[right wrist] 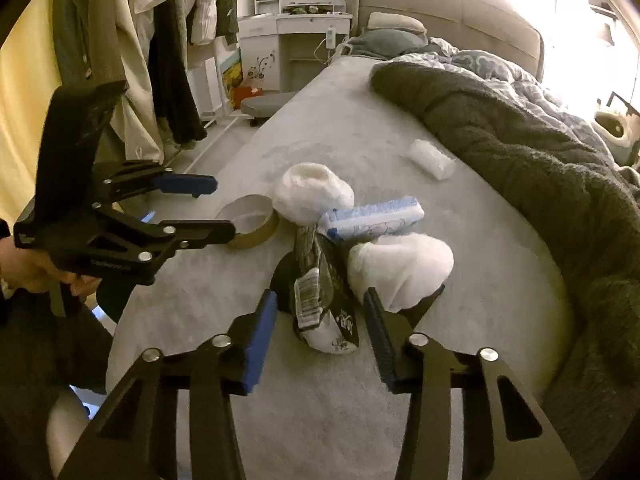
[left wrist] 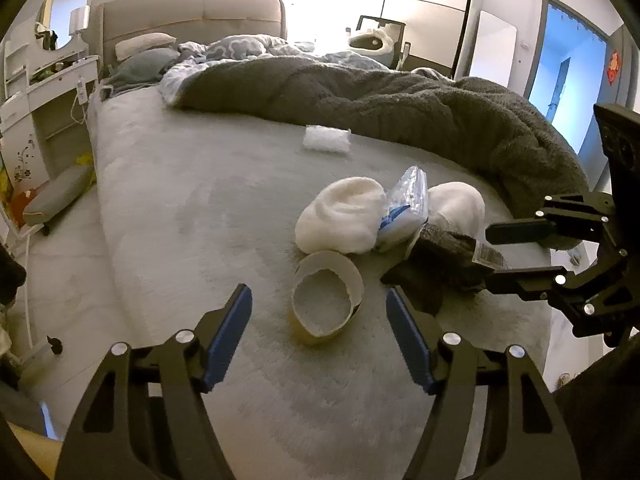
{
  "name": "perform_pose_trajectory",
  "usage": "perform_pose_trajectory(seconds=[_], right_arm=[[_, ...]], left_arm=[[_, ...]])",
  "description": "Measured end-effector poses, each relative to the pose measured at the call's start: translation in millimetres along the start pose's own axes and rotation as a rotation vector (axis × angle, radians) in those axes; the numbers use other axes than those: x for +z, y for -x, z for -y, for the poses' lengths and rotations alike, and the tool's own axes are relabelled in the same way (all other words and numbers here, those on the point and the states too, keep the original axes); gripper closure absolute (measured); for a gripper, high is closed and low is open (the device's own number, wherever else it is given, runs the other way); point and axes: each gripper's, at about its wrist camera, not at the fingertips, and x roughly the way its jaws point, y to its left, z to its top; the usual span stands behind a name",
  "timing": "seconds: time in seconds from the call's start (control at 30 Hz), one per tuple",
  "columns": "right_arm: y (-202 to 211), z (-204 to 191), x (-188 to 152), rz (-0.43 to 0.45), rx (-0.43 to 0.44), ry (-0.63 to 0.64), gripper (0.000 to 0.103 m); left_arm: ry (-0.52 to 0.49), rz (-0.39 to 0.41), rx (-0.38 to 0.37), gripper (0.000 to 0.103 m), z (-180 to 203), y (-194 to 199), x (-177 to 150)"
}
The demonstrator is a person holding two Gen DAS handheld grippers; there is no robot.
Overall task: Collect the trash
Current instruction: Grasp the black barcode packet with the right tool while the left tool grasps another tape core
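Nothing collected yet: left gripper (left wrist: pixel 320 312) gapes around the tape roll (left wrist: pixel 326 304), right gripper (right wrist: pixel 320 320) straddles the dark wrapper (right wrist: pixel 320 280) ungripped, all trash on the bed (left wrist: pixel 180 208).

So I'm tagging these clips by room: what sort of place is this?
A bedroom, most likely: a bed with a padded headboard, a rumpled grey blanket, and a white dressing table beside it.
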Motion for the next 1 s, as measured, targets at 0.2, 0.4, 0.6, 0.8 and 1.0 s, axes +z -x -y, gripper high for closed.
perform_pose_trajectory(seconds=[0.2,0.4,0.6,0.8,1.0], right_arm=[[-3.4,4.8,-2.8,0.002,0.024,-0.014,0.065],[-11.2,8.2,-3.6,0.002,0.055,-0.025,0.075],[-23.6,7.4,-1.6,-0.025,0.043,-0.014,0.078],[-24.3,11.3,0.7,-0.035,0.016,-0.017,0.086],[-12.8,4.5,4.6,-0.027,0.026,-0.008,0.087]], left_arm=[[-0.001,-0.020,0.003,0.037,0.1,-13.0,2.3],[0.004,-0.048,-0.004,0.047,-3.4,-22.8,2.4],[-0.003,-0.066,-0.014,0.055,-2.5,-29.6,2.0],[0.018,-0.059,-0.020,0.057,-4.5,-27.0,2.1],[0.032,-0.036,-0.024,0.057,-5.8,-15.4,0.8]])
